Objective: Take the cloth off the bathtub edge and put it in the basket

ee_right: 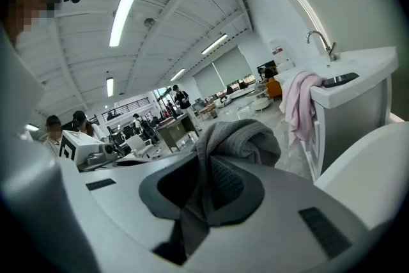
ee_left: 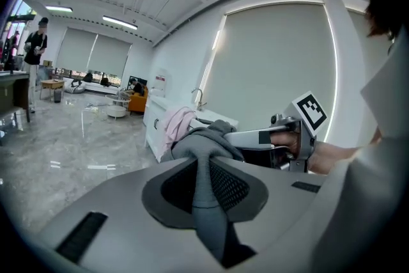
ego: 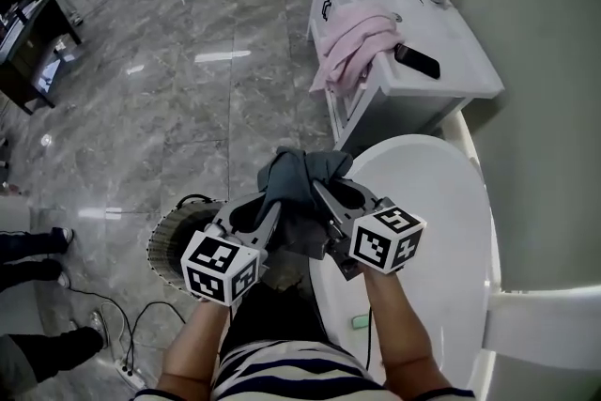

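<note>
Side by side, left gripper (ego: 270, 200) and right gripper (ego: 324, 194) each clamp a fold of the grey cloth (ego: 299, 172), bunched in the air beside the bathtub (ego: 441, 192) rim, with the basket (ego: 169, 239) standing just beside that bathtub.

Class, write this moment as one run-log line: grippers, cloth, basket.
left gripper: shut on cloth | right gripper: shut on cloth | cloth: held in air by tub | basket: on floor, cloth not in

Cloth (ego: 297, 176) is grey, bathtub (ego: 449, 239) white — towel (ego: 352, 42) pink (floor (ego: 188, 108) marbled).
</note>
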{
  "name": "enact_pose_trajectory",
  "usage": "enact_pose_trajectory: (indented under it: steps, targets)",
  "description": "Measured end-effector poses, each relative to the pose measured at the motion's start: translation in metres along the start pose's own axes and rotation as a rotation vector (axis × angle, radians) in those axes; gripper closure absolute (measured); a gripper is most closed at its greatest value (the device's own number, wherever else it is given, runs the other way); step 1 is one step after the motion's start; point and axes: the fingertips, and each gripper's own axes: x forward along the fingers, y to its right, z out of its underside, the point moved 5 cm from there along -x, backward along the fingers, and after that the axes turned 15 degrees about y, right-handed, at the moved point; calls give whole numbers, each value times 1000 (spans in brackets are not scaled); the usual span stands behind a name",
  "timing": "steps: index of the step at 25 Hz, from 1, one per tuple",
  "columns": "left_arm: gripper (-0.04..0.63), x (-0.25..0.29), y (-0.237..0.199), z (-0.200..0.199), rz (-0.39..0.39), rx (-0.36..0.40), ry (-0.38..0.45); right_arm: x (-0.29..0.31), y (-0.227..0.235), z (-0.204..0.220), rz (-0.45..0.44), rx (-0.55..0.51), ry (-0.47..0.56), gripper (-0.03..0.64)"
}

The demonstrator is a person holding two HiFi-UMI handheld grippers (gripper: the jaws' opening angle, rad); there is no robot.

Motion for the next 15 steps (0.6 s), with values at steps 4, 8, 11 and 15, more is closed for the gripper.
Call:
enact_pose_trajectory:
  steps: [4, 8, 11, 15]
  targets:
    - [535, -22, -9, -19, -41, 19, 32, 12, -27, -10, -65, -19, -4, 555]
    - [535, -46, -17, -38, -95, 43, 69, 25, -56, -19, -141, -36, -4, 555]
    - [535, -68, -21, -50, -134, 68, 91, 34, -79, -22, -200, -56, -10, 555]
    - [535, -96, -28, -56, -198, 84, 108, 48, -107, -18, -268, -74, -28, 557]
